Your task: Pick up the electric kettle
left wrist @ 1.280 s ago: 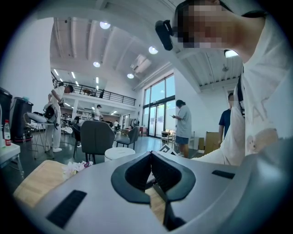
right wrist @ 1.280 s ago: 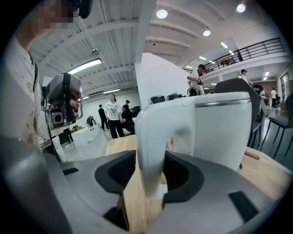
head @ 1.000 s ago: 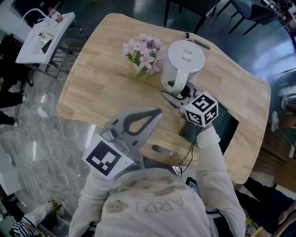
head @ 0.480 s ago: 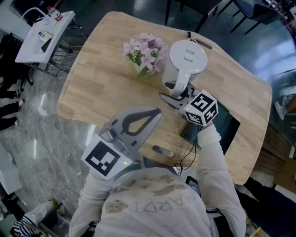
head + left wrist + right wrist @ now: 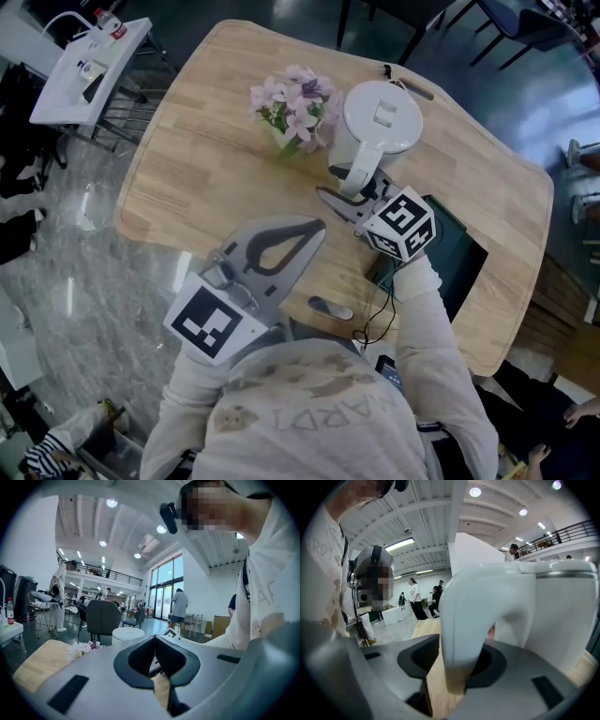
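Observation:
The white electric kettle (image 5: 380, 120) stands on the wooden table (image 5: 202, 159), its handle (image 5: 361, 178) turned toward me. My right gripper (image 5: 349, 187) is open, and its jaws straddle that handle. In the right gripper view the handle (image 5: 473, 616) fills the space between the dark pads (image 5: 424, 656), with a narrow gap on the left side. The kettle body (image 5: 565, 616) rises at right. My left gripper (image 5: 322, 225) hangs over the table's near edge, shut and with nothing in it. From the left gripper view (image 5: 154, 639) the kettle (image 5: 127, 634) shows beyond the tips.
A pot of pink flowers (image 5: 292, 108) stands just left of the kettle. A dark green flat case (image 5: 450, 253) lies at right, beside a black cable (image 5: 380, 314). A small grey object (image 5: 330, 307) sits near the front edge. A white side table (image 5: 89, 70) stands at far left.
My right gripper has shifted slightly left and further onto the kettle handle. The kettle and the left gripper stay where they were.

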A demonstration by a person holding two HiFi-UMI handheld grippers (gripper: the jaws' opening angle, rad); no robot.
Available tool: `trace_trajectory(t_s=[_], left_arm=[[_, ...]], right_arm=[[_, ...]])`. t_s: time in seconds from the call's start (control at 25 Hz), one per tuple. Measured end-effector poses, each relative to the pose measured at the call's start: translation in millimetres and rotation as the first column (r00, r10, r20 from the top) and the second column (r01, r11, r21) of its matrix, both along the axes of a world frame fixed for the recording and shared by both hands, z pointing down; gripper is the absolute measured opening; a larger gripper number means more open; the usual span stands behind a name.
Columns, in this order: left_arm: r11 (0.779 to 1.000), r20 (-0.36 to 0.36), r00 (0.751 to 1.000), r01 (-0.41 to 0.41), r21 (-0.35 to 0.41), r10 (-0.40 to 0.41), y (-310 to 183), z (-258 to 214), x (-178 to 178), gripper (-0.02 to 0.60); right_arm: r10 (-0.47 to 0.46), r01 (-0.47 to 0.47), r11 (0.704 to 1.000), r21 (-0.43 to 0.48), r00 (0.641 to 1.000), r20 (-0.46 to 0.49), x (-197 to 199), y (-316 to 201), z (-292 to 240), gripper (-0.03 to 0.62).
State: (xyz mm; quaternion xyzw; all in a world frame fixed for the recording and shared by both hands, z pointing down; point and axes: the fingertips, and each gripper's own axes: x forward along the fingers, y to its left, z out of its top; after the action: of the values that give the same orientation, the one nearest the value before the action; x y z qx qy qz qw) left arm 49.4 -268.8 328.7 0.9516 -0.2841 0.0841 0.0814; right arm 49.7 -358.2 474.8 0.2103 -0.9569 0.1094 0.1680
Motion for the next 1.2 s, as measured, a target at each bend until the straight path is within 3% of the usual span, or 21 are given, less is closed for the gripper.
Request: trace_trajectory(t_s=[0.24,0.48,1.2], left_arm=[[1.0,-0.001,1.0,0.009,-0.001,-0.009,-3.6,1.6,-1.5,0.012],[1.0,0.005,1.0,0.021,-0.005,-0.021,-4.8,3.9,-4.1,0.012],[0.998,0.019,0.998,0.066,0.015,-0.067,3.7,-4.5,-22.2,0.012]], right_arm=[[0.059,-0.059,0.998,0.006,0.998,0.004,-5.5,-8.7,1.3,0.167],[0.143,-0.143,0.989,0.025,0.99,0.017,-3.2,-18.6,0.9,0.098],[0.131,-0.136,0.987,0.089,0.99,0.055,-7.5,-20.0,-12.5,0.094]])
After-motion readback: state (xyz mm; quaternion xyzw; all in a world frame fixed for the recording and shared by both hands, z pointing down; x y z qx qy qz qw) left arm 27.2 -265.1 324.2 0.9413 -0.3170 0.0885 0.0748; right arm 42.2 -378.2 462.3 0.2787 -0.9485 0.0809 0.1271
